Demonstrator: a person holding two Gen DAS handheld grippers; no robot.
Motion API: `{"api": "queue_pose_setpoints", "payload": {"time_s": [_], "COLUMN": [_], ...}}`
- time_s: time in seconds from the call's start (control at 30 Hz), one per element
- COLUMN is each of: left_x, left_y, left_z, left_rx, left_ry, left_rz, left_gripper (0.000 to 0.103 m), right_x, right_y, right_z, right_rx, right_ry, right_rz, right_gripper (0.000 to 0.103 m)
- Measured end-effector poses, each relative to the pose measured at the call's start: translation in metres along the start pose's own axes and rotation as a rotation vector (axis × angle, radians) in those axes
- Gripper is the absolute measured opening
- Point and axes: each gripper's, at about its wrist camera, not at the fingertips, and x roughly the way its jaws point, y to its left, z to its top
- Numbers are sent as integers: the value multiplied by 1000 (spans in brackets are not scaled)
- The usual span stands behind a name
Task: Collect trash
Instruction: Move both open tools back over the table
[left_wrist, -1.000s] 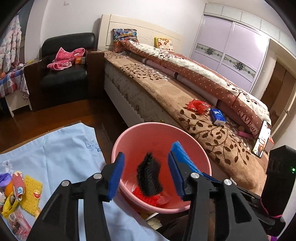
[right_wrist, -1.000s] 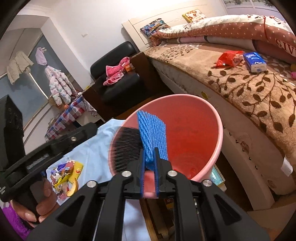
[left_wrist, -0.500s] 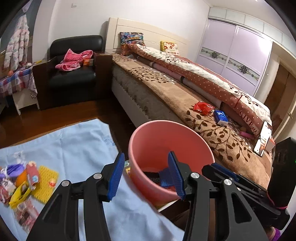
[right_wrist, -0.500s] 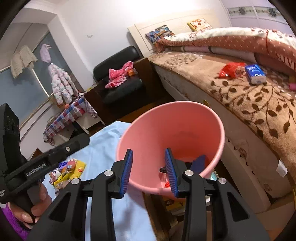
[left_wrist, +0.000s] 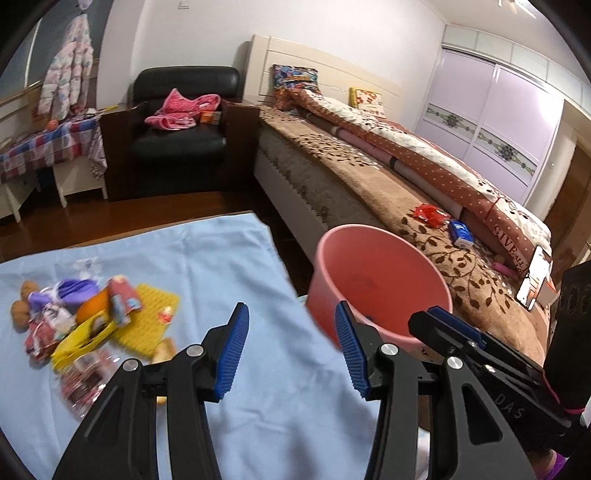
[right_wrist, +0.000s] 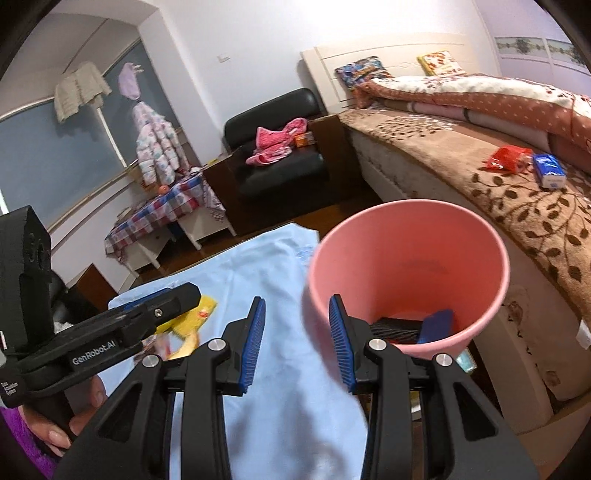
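A pink bucket (left_wrist: 380, 280) (right_wrist: 406, 258) stands past the right edge of a light blue cloth (left_wrist: 184, 258) (right_wrist: 266, 266). A black brush-like piece (right_wrist: 397, 326) and a blue piece (right_wrist: 436, 325) lie at its bottom. My left gripper (left_wrist: 291, 332) hangs open over the cloth, empty, just left of the bucket. My right gripper (right_wrist: 297, 321) is open and empty too, with the bucket to its right. A heap of wrappers (left_wrist: 70, 317) with an orange fruit (left_wrist: 92, 308) and a yellow mesh pad (left_wrist: 151, 317) lies on the cloth's left part.
A bed (left_wrist: 369, 184) runs along the right; a red packet (left_wrist: 428, 214) (right_wrist: 508, 157), a blue packet (left_wrist: 461, 232) (right_wrist: 550, 170) and a phone (left_wrist: 533, 280) lie on it. Behind stand a black armchair (left_wrist: 181, 136) with pink clothing and a checkered table (left_wrist: 48, 147).
My right gripper opened and let the black and blue pieces drop into the bucket. Both grippers have drawn back from the bucket and swung left toward the cloth.
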Motion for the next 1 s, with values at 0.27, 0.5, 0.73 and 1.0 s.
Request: {"api": "queue_pose_setpoints", "payload": {"time_s": [0.27,0.5,0.73,1.0], "left_x": [-28,-54,-68,-62], "left_y": [45,80,117,159], "left_z": [-18,-38,-65,-79], "left_rx": [-60,-97,-160,-282], "left_ry": [-21,-37,-1,48], "left_rz": [62,128,200,249], "left_gripper": [48,48,48,48], "right_x": [8,22,35,49], "right_y": [33,53,68,80], "right_z": [-13,-20,-26,-32], "right_rx": [-65,-112,-144,-179], "right_ry": [46,97,145,194], "right_rz": [40,68,93,107], "right_gripper": [37,37,37,36]}}
